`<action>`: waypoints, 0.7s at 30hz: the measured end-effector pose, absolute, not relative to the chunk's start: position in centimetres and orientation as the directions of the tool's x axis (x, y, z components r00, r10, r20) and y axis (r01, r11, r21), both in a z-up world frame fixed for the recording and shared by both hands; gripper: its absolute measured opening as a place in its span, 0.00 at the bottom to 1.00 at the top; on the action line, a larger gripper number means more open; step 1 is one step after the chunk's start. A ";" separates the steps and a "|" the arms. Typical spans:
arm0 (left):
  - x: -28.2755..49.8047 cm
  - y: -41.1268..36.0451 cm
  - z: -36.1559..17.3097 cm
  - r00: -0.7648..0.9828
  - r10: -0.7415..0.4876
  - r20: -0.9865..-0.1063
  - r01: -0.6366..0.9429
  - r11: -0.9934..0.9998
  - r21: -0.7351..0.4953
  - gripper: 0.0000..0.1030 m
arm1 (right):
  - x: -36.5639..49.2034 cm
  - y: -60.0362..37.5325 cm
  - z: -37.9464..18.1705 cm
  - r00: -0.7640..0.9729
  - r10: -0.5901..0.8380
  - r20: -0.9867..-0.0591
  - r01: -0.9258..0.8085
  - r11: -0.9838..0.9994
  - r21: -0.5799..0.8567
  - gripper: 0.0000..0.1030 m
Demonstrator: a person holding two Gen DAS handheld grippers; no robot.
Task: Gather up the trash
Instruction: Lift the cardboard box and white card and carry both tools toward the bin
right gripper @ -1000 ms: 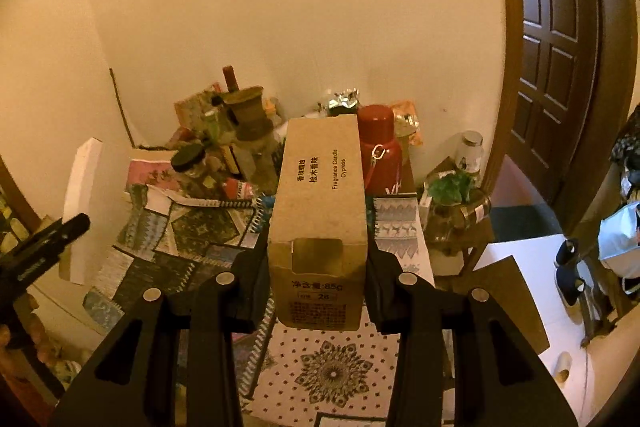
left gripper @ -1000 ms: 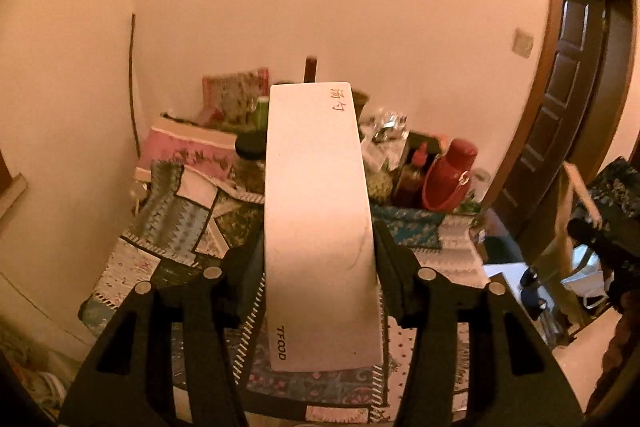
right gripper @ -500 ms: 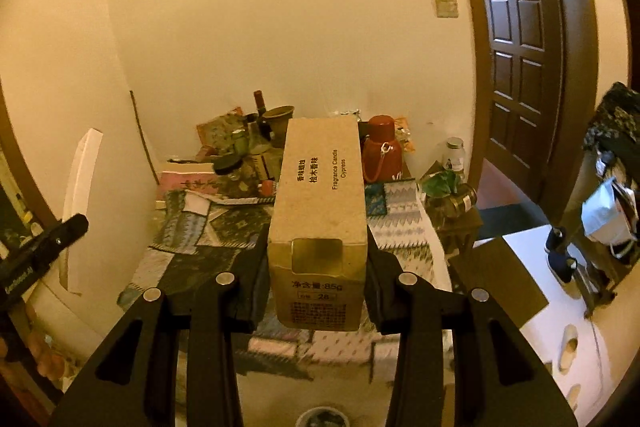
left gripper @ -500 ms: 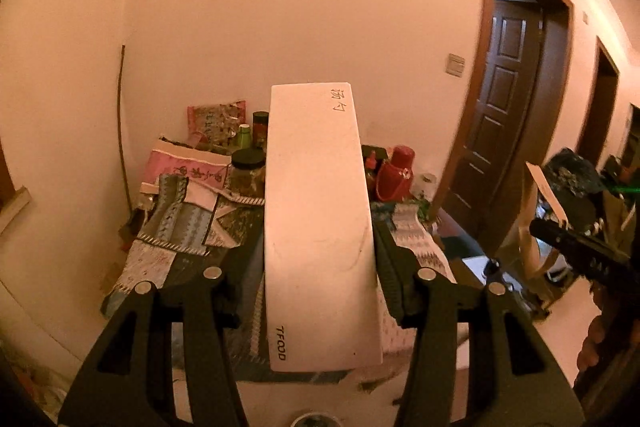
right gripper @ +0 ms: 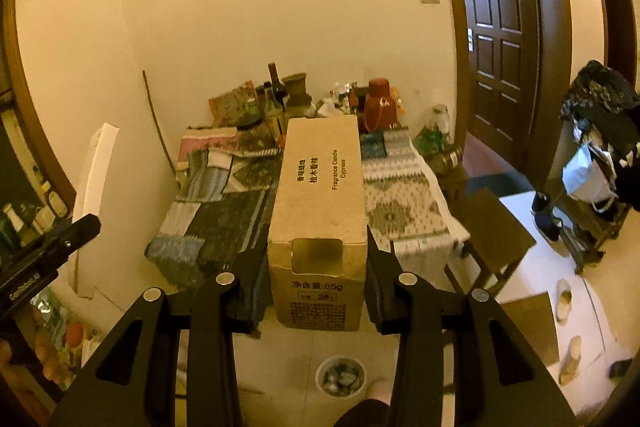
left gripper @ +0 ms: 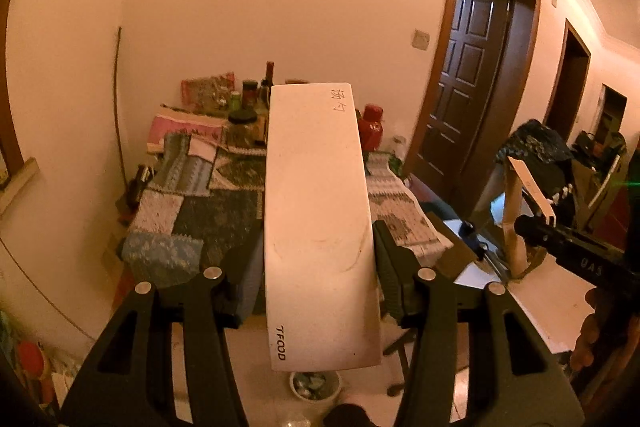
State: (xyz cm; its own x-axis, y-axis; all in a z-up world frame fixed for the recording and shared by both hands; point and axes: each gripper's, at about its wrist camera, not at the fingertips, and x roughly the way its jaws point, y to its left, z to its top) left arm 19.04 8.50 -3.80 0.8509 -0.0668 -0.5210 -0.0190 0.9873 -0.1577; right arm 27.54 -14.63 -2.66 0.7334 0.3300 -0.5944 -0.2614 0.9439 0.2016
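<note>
You held the long white box pinched low in the left gripper and the kraft candle carton clamped in the right gripper, both above the small bin; top-heavy, either could have pivoted and missed.

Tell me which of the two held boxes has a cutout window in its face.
The brown cardboard candle box in the right gripper; the white box in the left gripper has an unbroken face.

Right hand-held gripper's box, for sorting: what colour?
Plain brown cardboard box with dark print, clearest in the right wrist view.
</note>
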 end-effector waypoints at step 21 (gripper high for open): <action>25.1 3.9 -22.5 0.589 -0.122 -0.799 -0.103 0.969 -0.224 0.49 | 30.6 -14.4 -20.7 0.404 0.318 -0.857 -0.317 0.928 0.195 0.35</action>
State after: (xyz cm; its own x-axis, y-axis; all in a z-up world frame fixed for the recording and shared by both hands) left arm 25.07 3.92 -22.51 0.5888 -0.1225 -0.7989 -0.1030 0.9690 -0.2245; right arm 30.64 -14.44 -20.69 0.4043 0.3181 -0.8575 -0.3165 0.9283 0.1951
